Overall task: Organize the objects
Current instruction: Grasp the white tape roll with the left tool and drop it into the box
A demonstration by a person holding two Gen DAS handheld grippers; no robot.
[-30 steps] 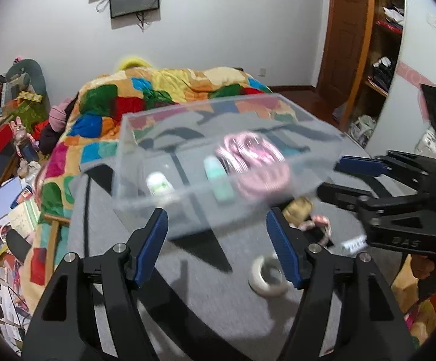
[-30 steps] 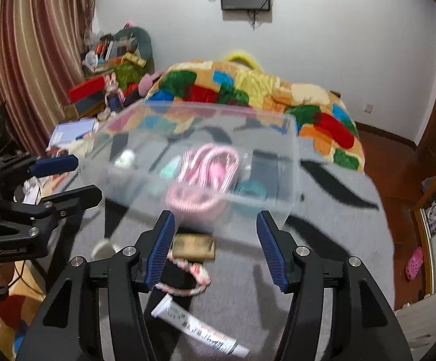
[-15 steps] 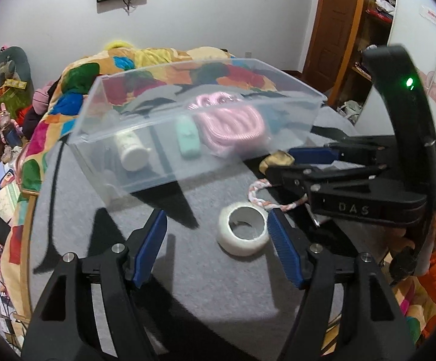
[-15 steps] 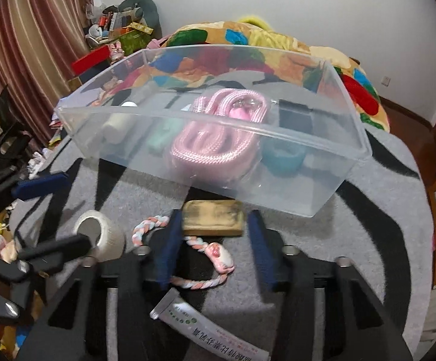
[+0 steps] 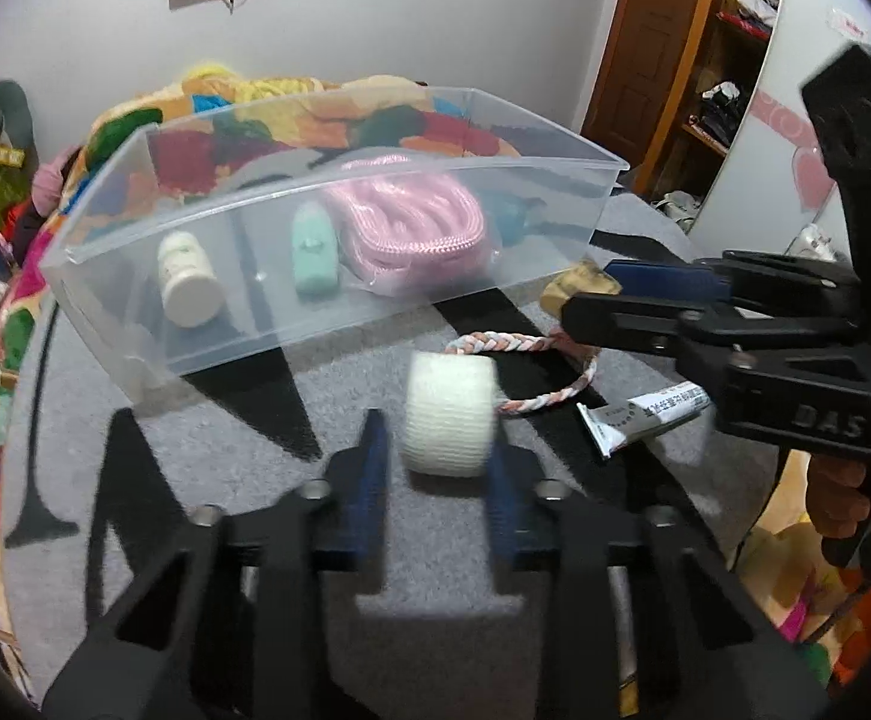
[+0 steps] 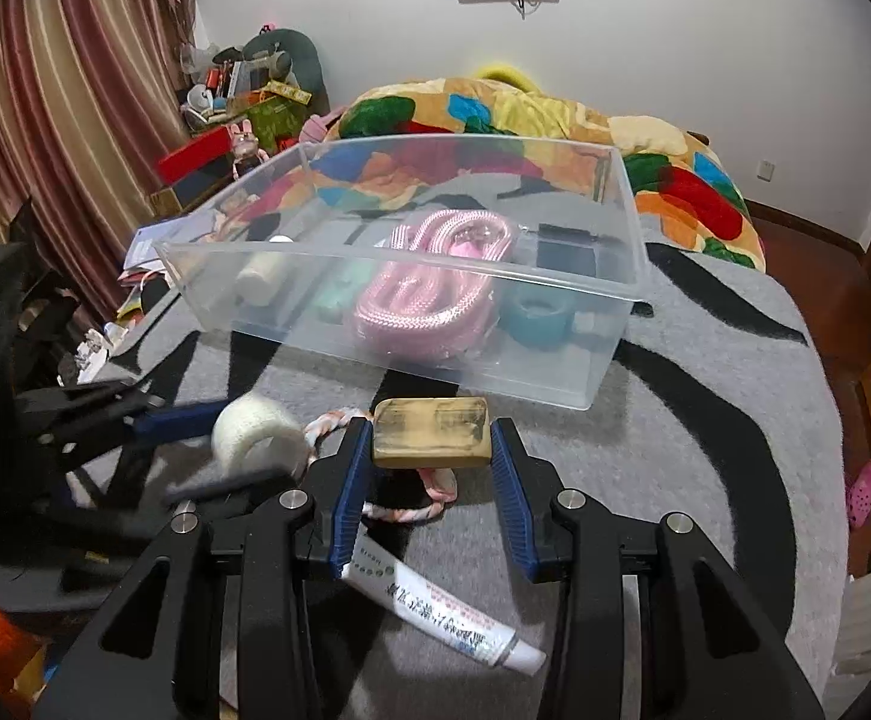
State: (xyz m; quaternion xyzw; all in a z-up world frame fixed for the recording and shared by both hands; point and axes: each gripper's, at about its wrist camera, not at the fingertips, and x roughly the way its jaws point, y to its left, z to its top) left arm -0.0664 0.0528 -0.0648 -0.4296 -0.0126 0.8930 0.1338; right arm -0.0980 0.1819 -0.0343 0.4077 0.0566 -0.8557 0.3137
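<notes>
The left gripper has its blue pads closed against the white tape roll, lifted on edge just in front of the clear bin. Only the right wrist view shows the right gripper pinching the tan block between its pads, above the braided loop and the tube on the grey rug. The bin holds a pink rope, white bottle, green bottle and teal roll. Half a second ago both pairs of jaws stood wide around their targets; the roll lay flat.
</notes>
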